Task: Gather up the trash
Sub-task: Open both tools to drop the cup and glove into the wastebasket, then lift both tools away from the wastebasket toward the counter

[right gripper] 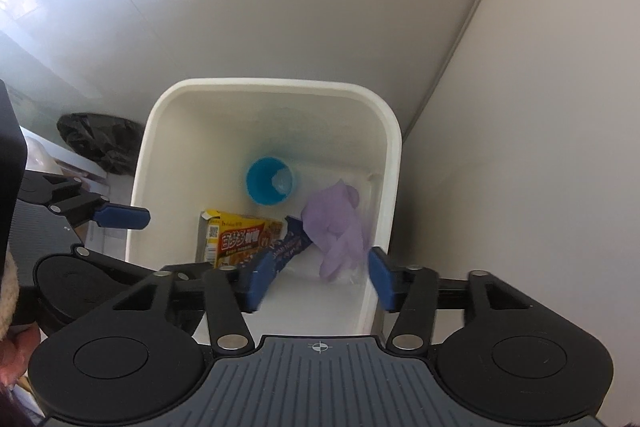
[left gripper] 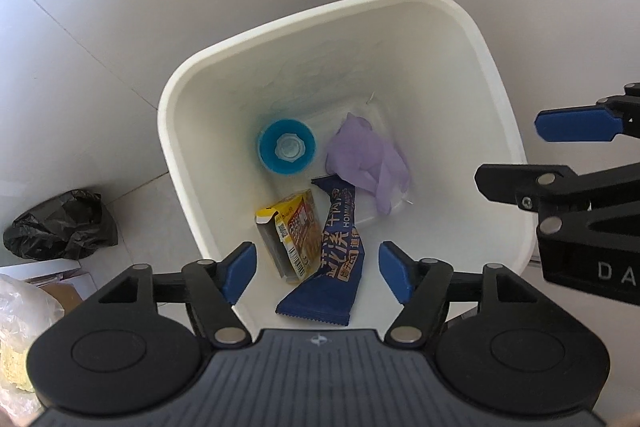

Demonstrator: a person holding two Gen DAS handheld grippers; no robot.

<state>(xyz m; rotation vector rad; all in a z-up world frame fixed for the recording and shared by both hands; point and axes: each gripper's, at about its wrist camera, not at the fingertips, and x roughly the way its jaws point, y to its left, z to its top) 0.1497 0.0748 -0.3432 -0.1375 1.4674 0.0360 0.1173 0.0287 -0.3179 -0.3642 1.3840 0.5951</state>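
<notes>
A white bin stands open below both grippers. Inside it lie a blue cup, a purple glove, a yellow box and a dark blue snack wrapper. My left gripper hangs open over the bin's near side, its pads apart from the wrapper below. My right gripper is open too, above the bin, with the glove, wrapper, box and cup beneath. Neither gripper holds anything. In the left wrist view my right gripper reaches in over the bin's right rim.
A crumpled black plastic bag lies on the tiled floor left of the bin. A clear bag and cardboard sit at the lower left. The bin stands near a wall corner. A hand shows at the left edge.
</notes>
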